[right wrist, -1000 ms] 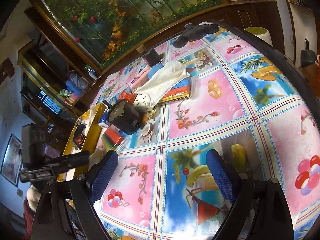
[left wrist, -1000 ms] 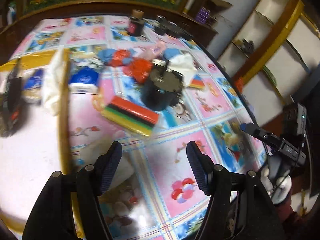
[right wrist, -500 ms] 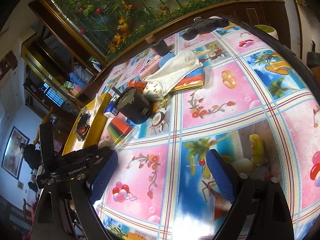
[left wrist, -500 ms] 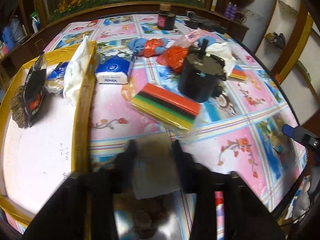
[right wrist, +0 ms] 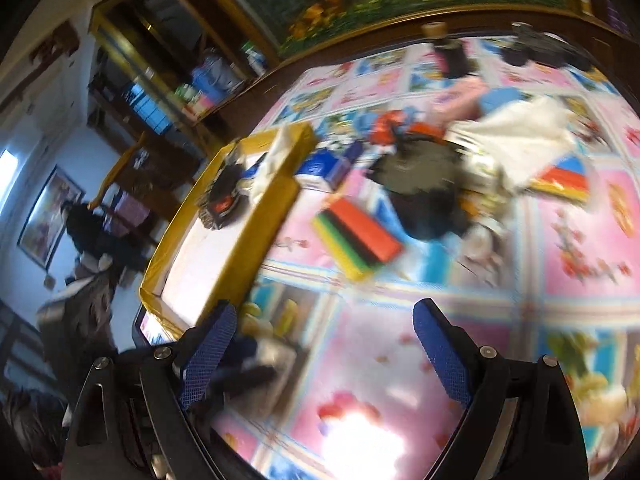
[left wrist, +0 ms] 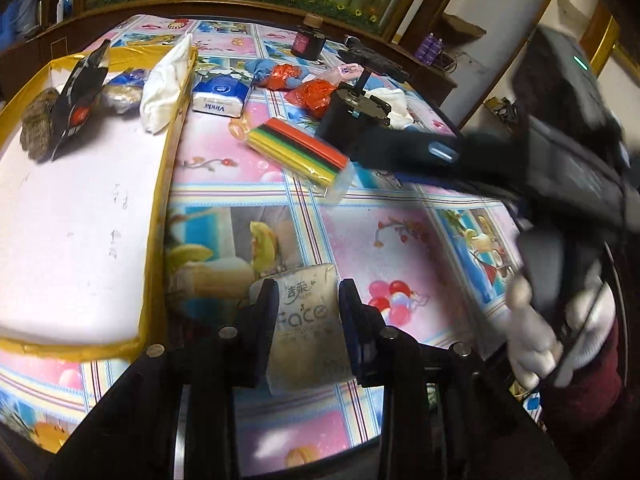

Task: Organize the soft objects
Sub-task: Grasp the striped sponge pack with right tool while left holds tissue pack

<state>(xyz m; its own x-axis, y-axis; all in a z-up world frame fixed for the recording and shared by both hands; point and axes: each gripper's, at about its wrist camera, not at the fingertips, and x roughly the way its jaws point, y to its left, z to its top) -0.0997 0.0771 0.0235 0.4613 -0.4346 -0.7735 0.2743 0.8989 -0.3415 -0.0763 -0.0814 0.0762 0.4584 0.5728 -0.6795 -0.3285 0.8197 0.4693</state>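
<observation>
My left gripper [left wrist: 308, 300] is shut on a pale tissue pack [left wrist: 306, 324] printed "Face", held just above the patterned tablecloth beside the tray's near corner. The yellow-rimmed tray [left wrist: 162, 184] lies to its left, with a white cloth [left wrist: 166, 84], a black snack bag [left wrist: 82, 96] and a brown fuzzy thing [left wrist: 36, 128] inside. My right gripper [right wrist: 324, 332] is open and holds nothing; it hovers over the cloth near the tray [right wrist: 260, 232]. One of its fingers [left wrist: 442, 151] crosses the left wrist view, blurred.
Loose on the table lie a striped colourful pack [left wrist: 298, 152], a Vinda tissue pack [left wrist: 220, 98], red plastic bags [left wrist: 316, 94], a black round device [left wrist: 352, 120], another white cloth [right wrist: 528, 136] and a dark bottle [left wrist: 308, 42]. Shelves stand beyond the table's right edge.
The left gripper closed on the tissue pack and carried it toward the tray. The right gripper swung left across the table and rolled, staying open.
</observation>
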